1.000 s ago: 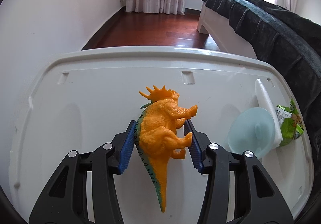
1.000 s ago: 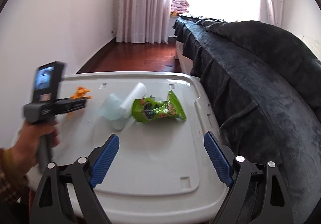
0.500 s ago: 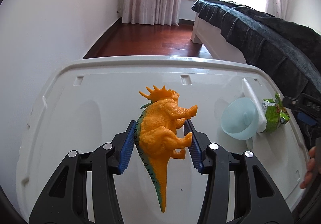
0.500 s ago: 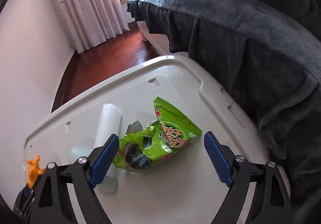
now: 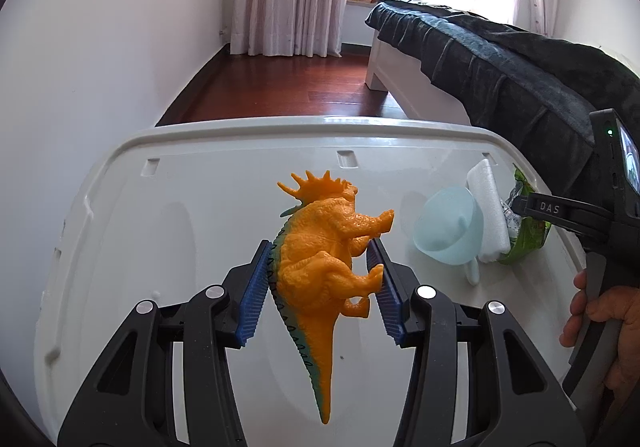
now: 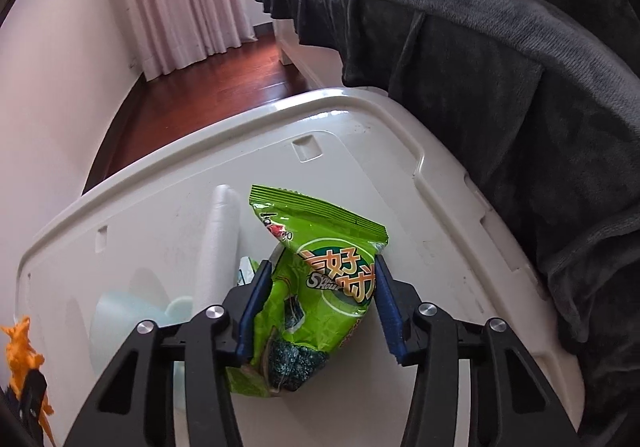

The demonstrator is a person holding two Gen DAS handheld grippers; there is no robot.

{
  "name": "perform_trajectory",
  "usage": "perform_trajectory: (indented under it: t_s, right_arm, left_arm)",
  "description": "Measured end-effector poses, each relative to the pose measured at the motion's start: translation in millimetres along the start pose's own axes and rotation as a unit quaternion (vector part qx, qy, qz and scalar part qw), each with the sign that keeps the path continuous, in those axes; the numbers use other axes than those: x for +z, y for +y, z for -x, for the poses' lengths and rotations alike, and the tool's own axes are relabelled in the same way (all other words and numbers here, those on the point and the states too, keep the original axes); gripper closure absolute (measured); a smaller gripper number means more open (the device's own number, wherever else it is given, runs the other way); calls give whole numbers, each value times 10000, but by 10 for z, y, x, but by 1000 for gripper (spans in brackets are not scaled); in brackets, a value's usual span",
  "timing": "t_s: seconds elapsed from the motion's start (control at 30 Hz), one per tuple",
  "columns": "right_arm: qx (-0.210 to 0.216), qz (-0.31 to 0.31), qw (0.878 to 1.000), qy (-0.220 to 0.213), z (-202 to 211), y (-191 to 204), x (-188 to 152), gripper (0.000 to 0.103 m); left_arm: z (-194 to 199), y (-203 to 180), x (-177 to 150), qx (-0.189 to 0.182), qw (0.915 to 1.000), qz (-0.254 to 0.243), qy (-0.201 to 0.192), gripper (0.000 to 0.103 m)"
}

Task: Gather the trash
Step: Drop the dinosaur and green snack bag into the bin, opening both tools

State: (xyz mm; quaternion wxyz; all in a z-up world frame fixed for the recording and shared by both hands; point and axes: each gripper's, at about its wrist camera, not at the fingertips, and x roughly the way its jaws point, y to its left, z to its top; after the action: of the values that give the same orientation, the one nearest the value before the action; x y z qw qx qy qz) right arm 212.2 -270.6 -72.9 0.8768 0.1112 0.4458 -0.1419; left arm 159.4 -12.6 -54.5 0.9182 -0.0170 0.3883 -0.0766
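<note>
A green snack bag sits crumpled on the white bin lid. My right gripper is closing on it, and both blue pads touch the bag's sides. In the left wrist view the same bag shows at the lid's right edge, with the right gripper's finger over it. My left gripper is shut on an orange toy dinosaur, held above the lid with its tail hanging down. The dinosaur also peeks in at the right view's left edge.
A white foam roll and a pale blue cup lie beside the bag. A bed under a dark blanket borders the lid's right side. A person's hand grips the right tool. A white wall stands on the left, with wood floor beyond.
The right gripper dropped onto the green bag and its jaws narrowed from wide apart to touching it. The left gripper drew back slightly with the dinosaur; the right tool and hand entered its view.
</note>
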Motion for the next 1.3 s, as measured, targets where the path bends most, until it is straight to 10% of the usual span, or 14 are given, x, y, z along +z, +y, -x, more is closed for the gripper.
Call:
perform_trajectory:
  t_s: [0.5, 0.83, 1.13, 1.3]
  right_arm:
    - [613, 1140, 9883, -802, 1715, -177, -1062, 54]
    - [989, 1494, 9838, -74, 2101, -159, -2453, 54]
    - [806, 1734, 9796, 620, 1982, -106, -2992, 49]
    - [660, 1647, 9820, 654, 1955, -151, -2993, 26]
  left_arm:
    - [1035, -106, -694, -80, 9997, 194, -83, 55]
    - [1544, -82, -1654, 153, 9991, 143, 381, 55]
    - [1608, -6, -2171, 283, 9957, 181, 862, 55]
    - [1696, -6, -2171, 381, 9963, 326, 697, 24]
